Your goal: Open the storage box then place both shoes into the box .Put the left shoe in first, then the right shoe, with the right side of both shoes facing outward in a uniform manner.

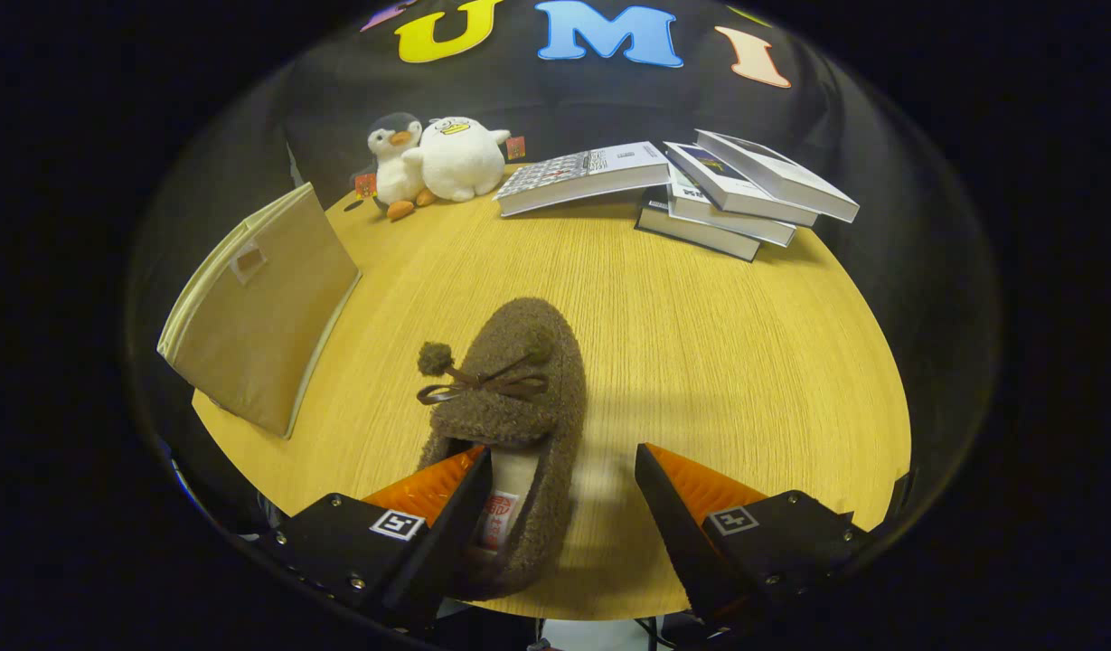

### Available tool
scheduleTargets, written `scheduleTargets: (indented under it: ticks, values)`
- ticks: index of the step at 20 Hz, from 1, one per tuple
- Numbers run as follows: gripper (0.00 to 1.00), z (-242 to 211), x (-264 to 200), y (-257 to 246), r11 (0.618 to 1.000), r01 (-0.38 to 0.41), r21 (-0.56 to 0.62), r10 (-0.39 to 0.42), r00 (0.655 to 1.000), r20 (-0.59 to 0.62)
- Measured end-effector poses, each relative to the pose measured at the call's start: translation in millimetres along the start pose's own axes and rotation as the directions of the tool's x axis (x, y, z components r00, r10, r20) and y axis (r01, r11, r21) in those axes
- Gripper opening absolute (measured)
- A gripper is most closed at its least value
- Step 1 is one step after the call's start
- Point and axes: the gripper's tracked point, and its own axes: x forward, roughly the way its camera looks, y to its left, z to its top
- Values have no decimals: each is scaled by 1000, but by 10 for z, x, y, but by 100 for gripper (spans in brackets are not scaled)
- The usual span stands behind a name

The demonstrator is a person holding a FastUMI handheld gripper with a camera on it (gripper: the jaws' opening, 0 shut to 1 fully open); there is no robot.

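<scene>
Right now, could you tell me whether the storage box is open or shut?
Shut: the storage box lies collapsed flat on the table, left of the brown shoe. The open gripper straddles the shoe's wall.

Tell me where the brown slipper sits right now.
In the gripper view, the brown slipper lies on the wooden table, its heel between the open tongs, toe toward the plush toys.

The gripper (562, 493) has 2 fingers. Each finger has a black block at its base with small silver screws in it. On top of each block sits a white square sticker with a black pattern. The inner parts are bright orange with ridges, edged by flat black plates.
</scene>
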Motion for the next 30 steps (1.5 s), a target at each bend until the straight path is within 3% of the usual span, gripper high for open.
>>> scheduleTargets:
  ticks: [1, 3, 6, 7, 8, 9, 17, 30]
  values:
    - [98, -35, 31, -3, 1000, -2, 4, 2, 1000, -14]
    - [89, -56, 78, 72, 998, -38, 50, 40, 999, -31]
    - [39, -36, 115, 70, 993, -24, 113, 30, 998, -47]
    - [32, -27, 116, 43, 990, -5, 139, 12, 999, -53]
    - [14, -8, 106, 23, 985, 7, 173, 3, 998, -57]
    - [7, -28, 102, 40, 979, 0, 203, 15, 997, -70]
    - [5, 323, -197, 248, 925, -64, 375, 75, 997, -13]
    - [6, 1160, -769, 1014, 927, -133, 350, 101, 989, 106]
